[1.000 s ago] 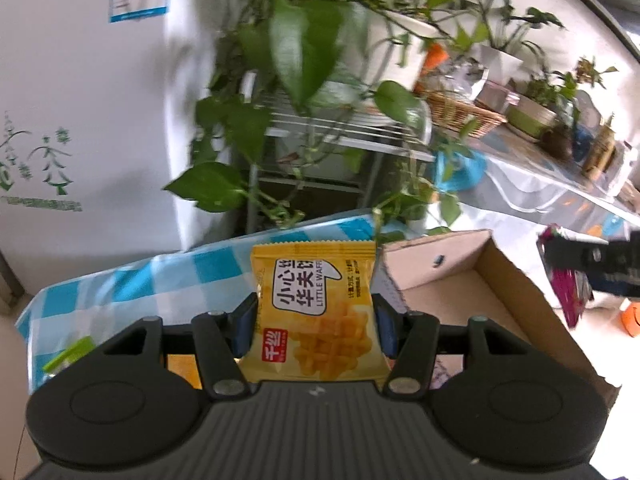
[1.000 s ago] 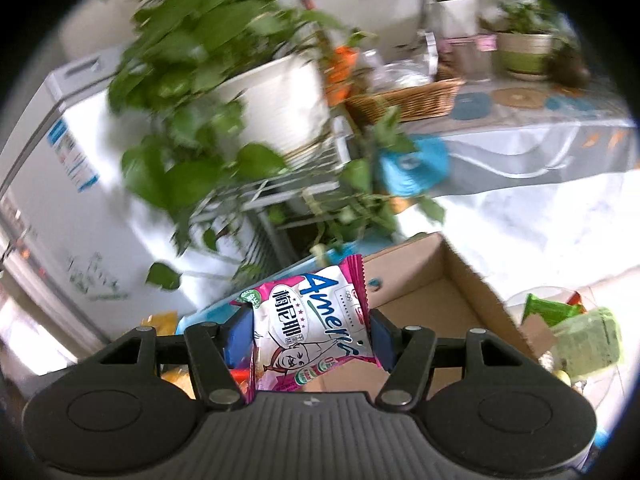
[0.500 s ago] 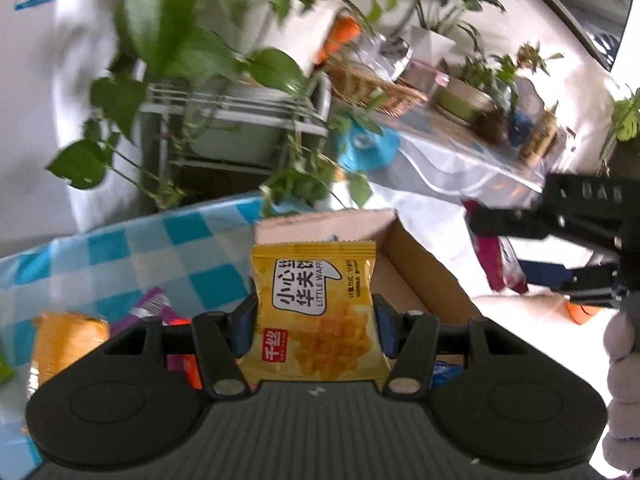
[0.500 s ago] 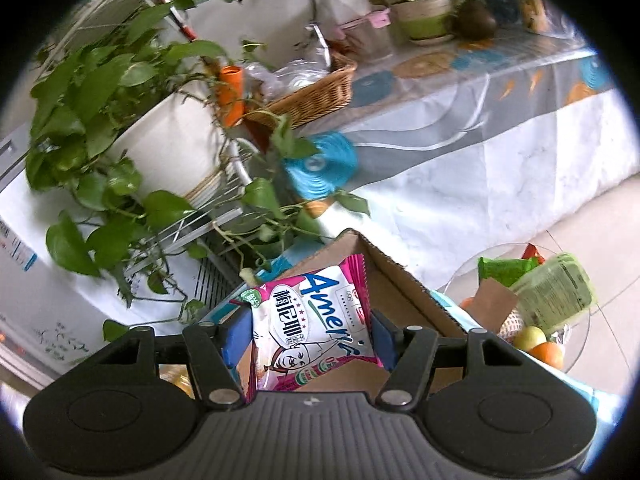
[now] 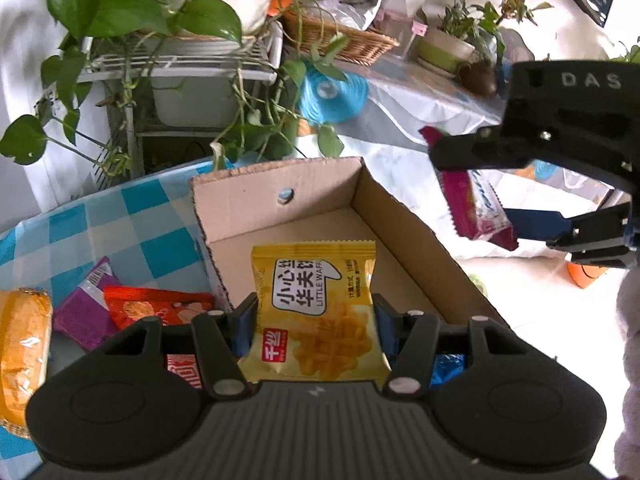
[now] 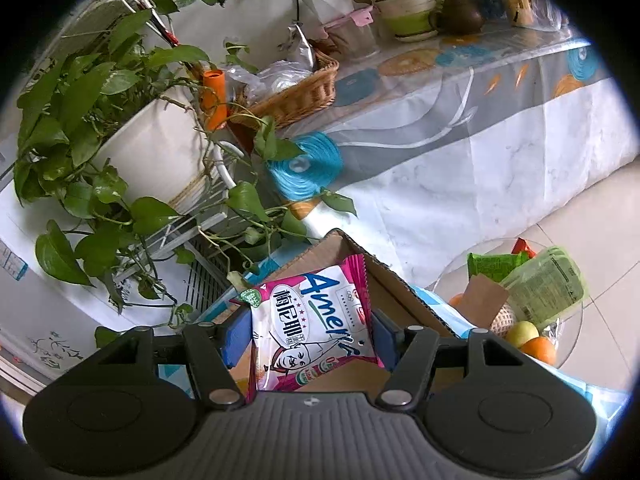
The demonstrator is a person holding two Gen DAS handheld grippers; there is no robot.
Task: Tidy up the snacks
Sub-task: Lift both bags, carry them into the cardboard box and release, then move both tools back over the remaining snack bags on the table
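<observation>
Your tabletop (image 5: 132, 216): covered in a blue-and-white checked cloth. On it you have an open cardboard box (image 5: 248, 196), upright, its floor bare where visible. Just left of the box lie a red-orange snack packet (image 5: 160, 306), a purple packet (image 5: 86, 308) touching it, and an orange-wrapped packet (image 5: 22, 344) at the far left edge. A glass bowl (image 6: 452, 276) of fruit and green packets stands beside the box's right.

Orange packet (image 5: 22, 356) cut off at left edge; blue wrapper (image 5: 448, 368) mostly hidden behind fingers (image 5: 386, 326).
</observation>
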